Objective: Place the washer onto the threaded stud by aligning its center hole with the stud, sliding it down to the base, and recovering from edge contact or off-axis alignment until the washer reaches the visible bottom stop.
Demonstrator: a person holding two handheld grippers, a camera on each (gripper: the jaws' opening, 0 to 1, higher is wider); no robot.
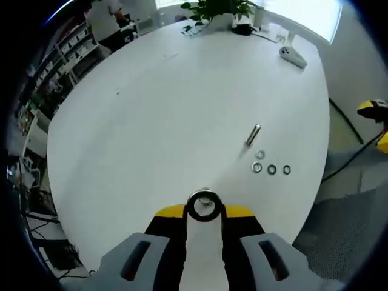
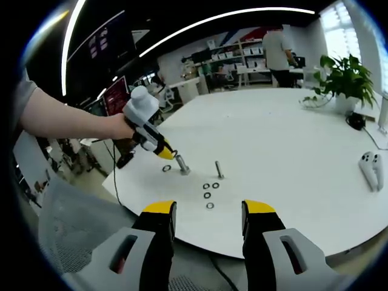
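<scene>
In the left gripper view my left gripper [image 1: 204, 209] is shut on a metal washer [image 1: 204, 205], held face-on between its yellow tips. Ahead and to the right, the threaded stud [image 1: 253, 134] stands on the white table [image 1: 151, 121]. Several loose washers [image 1: 271, 169] lie just on the near side of the stud. In the right gripper view a hand holds the left gripper [image 2: 165, 151] low over the table, left of the stud [image 2: 219, 170]. A small metal piece [image 2: 182, 165] sits at its tip, and a washer [image 2: 166, 168] lies below it. My right gripper [image 2: 208, 209] is open and empty, back from the table edge.
A white controller [image 1: 293, 56] [image 2: 370, 170] and a potted plant [image 1: 215, 9] [image 2: 342, 76] sit at the table's far side. A person [image 2: 280, 51] stands by shelves beyond the table. A grey mesh surface [image 2: 73, 224] lies below the table's near edge.
</scene>
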